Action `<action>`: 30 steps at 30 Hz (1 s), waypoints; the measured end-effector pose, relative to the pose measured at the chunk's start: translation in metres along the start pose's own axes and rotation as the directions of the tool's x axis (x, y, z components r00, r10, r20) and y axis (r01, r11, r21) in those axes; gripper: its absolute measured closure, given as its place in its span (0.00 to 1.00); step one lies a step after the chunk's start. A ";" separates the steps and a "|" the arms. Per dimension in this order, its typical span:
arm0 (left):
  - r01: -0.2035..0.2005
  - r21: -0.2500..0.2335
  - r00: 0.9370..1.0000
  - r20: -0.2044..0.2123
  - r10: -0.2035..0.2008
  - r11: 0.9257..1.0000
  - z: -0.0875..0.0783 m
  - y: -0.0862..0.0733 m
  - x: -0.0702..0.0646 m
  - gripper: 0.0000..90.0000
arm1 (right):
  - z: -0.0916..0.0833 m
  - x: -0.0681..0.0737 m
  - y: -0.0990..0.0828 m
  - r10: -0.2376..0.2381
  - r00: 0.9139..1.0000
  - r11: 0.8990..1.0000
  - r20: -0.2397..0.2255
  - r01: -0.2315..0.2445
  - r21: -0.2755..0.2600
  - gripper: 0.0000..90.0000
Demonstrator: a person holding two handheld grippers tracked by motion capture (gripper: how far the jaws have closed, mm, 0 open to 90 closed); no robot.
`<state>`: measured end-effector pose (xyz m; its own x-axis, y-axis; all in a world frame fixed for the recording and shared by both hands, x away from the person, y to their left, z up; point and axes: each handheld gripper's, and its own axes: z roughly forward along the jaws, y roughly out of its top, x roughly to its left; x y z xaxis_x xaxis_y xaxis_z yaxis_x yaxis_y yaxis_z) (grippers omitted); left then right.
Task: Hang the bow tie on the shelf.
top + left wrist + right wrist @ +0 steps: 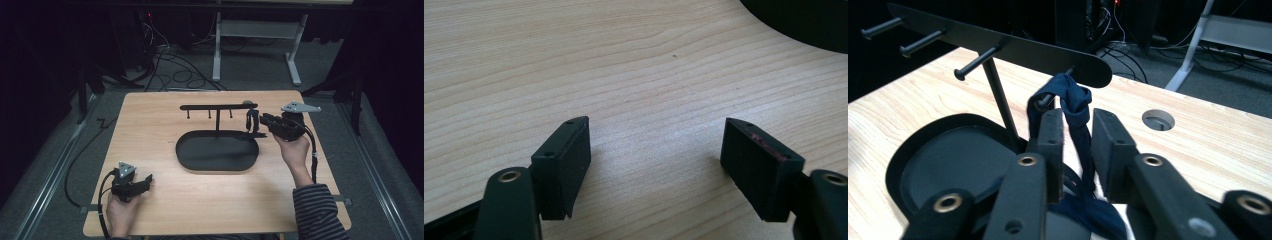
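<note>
We are hanging a dark blue fabric strap (1075, 107) on the black metal hook stand (218, 106), and its loop is sitting over the peg (1048, 101) nearest the bar's rounded end. That peg is the closest one to our right hand, which is probably why we are using it. The strap's tail is dropping between the pads of the right gripper (1077, 145) down toward the stand's black oval base tray (192, 152). The jaws are standing slightly apart around the strap, and we judge they are not pressing on it, so the peg seems to be carrying the weight now.

The left gripper (656, 152) is idling low over the light wooden table (150, 117), with its jaws wide apart and nothing between them, near the front left corner and well clear of the stand. Keeping it there is leaving the middle free for the right hand.

For backing out, we are seeing open tabletop to the right of the stand, though the table's right edge and a round cable hole (1158, 120) are lying near that side. The thin upright post (1000, 105) is standing just beside the strap, and the tray's raised rim is right under the gripper, so we would be pulling back along the peg's line rather than sideways, lest a pad snag the loop and drag it off.
</note>
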<state>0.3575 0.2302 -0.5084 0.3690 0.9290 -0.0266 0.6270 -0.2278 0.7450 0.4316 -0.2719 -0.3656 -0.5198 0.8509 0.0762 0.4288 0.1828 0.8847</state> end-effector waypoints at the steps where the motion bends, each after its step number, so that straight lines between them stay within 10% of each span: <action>1: 0.000 0.000 1.000 0.000 0.000 1.000 0.000 0.000 0.000 0.32 | -0.001 0.000 0.000 0.003 1.000 1.000 -0.004 -0.003 -0.007 0.83; 30: -0.003 0.002 1.000 -0.004 0.003 1.000 0.000 0.000 -0.001 0.32 | -0.047 -0.010 -0.026 0.064 0.997 0.997 0.046 -0.062 -0.050 0.65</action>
<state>0.3574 0.2296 -0.5084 0.3684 0.9294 -0.0215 0.6270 -0.2313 0.7439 0.3909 -0.3083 -0.3673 -0.4565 0.8828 0.1112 0.4224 0.1050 0.9003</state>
